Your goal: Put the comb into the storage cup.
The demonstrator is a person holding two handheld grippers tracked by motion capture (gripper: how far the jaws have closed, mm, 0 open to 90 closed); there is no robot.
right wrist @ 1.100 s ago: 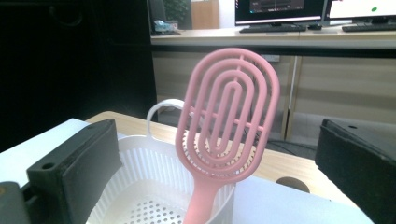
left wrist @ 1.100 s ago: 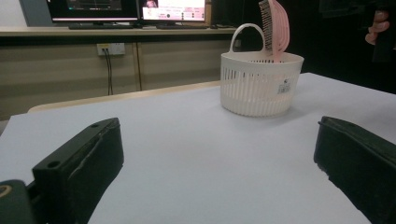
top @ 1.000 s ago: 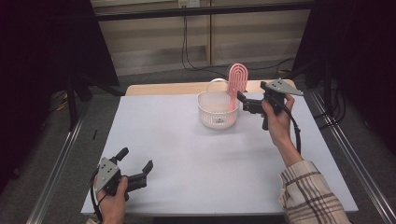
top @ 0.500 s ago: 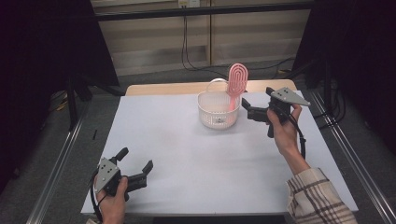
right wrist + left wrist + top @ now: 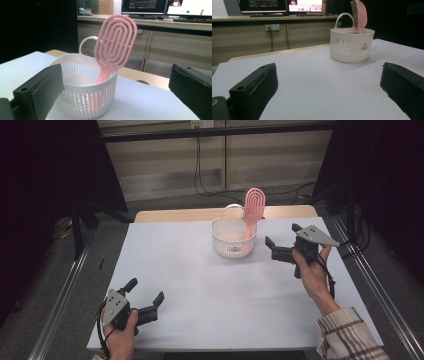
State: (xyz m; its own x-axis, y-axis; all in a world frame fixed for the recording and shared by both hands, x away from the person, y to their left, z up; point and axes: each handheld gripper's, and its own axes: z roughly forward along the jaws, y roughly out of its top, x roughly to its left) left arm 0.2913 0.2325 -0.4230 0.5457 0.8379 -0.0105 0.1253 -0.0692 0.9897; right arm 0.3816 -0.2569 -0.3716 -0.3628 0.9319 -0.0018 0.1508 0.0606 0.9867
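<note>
A pink hairbrush stands handle-down in a white slatted basket at the back middle of the table; both also appear in the right gripper view, hairbrush leaning on the basket rim, and in the left gripper view, hairbrush and basket far off. My right gripper is open and empty, just right of the basket. My left gripper rests open and empty near the front left edge.
The white table has a wooden strip along its back edge. Metal rails run along both sides. Monitors and a long bench stand behind the table, with cables hanging down the back wall.
My right gripper has drawn back from the basket, toward the right and nearer the person, leaving the hairbrush standing in it. The left gripper has not moved.
</note>
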